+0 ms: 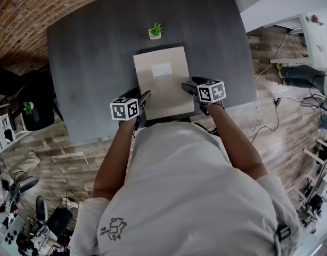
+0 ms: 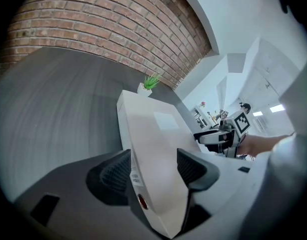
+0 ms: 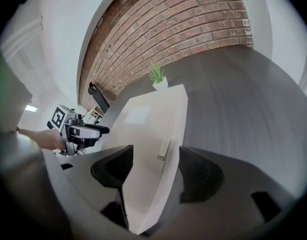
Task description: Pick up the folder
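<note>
Black jaws of my left gripper (image 2: 152, 170) stand wide, astride the near left corner of the folder (image 1: 163, 84), not pinching. Right gripper (image 3: 153, 166) equally wide, astride the near right corner. Folder lies at the middle of the table's (image 1: 89, 63) near edge; small plant (image 1: 155, 31) behind it. Reach looks done; clamping and lifting remain.

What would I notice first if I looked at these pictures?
Probably the big pale folder lying flat in the middle of the dark grey table. Next come the left gripper and the right gripper, each with its jaws on either side of a near corner of the folder. A tiny green plant stands just behind it.
</note>
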The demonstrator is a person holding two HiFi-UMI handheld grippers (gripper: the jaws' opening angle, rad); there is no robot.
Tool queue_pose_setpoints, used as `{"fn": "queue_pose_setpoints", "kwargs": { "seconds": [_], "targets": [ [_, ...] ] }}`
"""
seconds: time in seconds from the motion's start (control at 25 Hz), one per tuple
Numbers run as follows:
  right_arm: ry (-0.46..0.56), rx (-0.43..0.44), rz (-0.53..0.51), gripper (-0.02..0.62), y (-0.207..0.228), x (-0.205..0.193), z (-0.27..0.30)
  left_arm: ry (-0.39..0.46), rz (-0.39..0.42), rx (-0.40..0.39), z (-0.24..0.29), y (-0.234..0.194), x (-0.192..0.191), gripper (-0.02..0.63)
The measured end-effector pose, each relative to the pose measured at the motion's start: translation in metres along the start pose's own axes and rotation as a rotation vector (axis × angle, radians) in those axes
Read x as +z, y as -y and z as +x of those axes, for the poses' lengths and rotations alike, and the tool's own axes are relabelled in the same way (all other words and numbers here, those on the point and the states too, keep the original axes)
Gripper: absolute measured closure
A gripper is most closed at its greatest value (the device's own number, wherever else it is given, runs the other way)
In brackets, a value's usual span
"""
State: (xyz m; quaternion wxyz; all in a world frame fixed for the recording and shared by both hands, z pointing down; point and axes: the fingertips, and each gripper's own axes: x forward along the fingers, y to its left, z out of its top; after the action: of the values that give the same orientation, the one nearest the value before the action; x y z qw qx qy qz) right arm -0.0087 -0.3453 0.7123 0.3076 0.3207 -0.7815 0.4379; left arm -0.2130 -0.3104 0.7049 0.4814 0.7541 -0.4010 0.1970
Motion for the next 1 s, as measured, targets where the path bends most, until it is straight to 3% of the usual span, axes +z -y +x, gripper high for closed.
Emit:
{"fn": "queue_pose_setpoints", "kwargs": {
  "seconds": [0.32,0.56,1.0],
  "targets": [
    [-0.030,0.024,0.045,0.304,0.000,-0.006,0.014,-0.043,-0.042,0.001,0.013,-0.010,-0.009,0.318],
    [-0.037,-0.002,0.030,0.337,0.000,-0.013,0.019,-0.087,-0.015,0.055,0.019,-0.014,-0.017,0.371],
    [-0.041,0.000,0.016,0.344,0.002,-0.014,0.020,-0.077,-0.014,0.086,0.021,-0.014,-0.017,0.371]
  ]
}}
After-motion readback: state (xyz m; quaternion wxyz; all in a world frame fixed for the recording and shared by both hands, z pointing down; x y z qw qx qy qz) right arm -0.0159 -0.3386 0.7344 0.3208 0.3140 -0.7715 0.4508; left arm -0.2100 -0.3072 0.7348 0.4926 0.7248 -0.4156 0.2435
